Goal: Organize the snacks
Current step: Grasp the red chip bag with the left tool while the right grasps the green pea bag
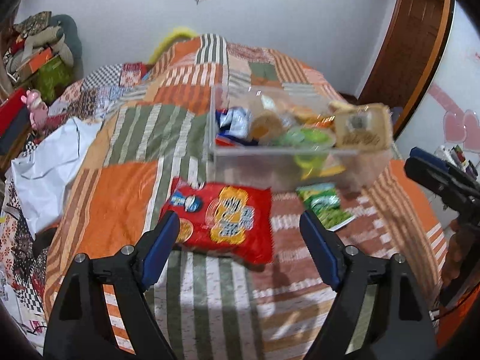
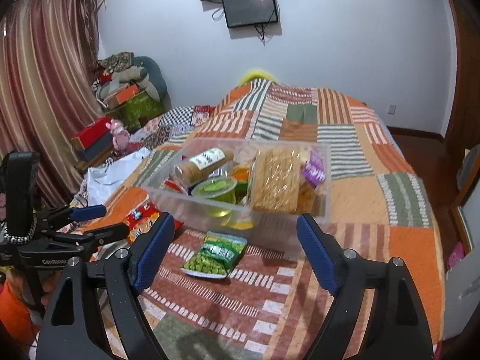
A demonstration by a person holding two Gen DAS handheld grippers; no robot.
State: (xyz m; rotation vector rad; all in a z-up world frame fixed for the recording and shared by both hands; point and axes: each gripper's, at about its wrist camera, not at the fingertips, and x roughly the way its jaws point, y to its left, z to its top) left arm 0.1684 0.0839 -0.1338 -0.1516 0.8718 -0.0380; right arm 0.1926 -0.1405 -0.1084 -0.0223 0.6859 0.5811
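Note:
A clear plastic bin [image 1: 270, 165] [image 2: 315, 210] on the patchwork bed holds several snacks: biscuit rolls, green jelly cups, a cracker pack. A red snack bag [image 1: 222, 219] lies on the bed in front of the bin, between and just beyond the fingers of my open, empty left gripper [image 1: 240, 228]; part of it shows in the right wrist view [image 2: 141, 219]. A green pea bag [image 1: 325, 205] [image 2: 217, 255] lies beside it. My right gripper [image 2: 235, 240] is open and empty above the pea bag. The left gripper also shows in the right wrist view [image 2: 99, 222], the right gripper in the left wrist view [image 1: 429, 168].
The patchwork quilt [image 2: 360, 180] covers the bed. A white plastic bag [image 1: 51, 162] lies at the bed's left edge. Boxes and cushions [image 2: 126, 90] are piled by the curtain. A wooden door [image 1: 414, 45] stands at the right.

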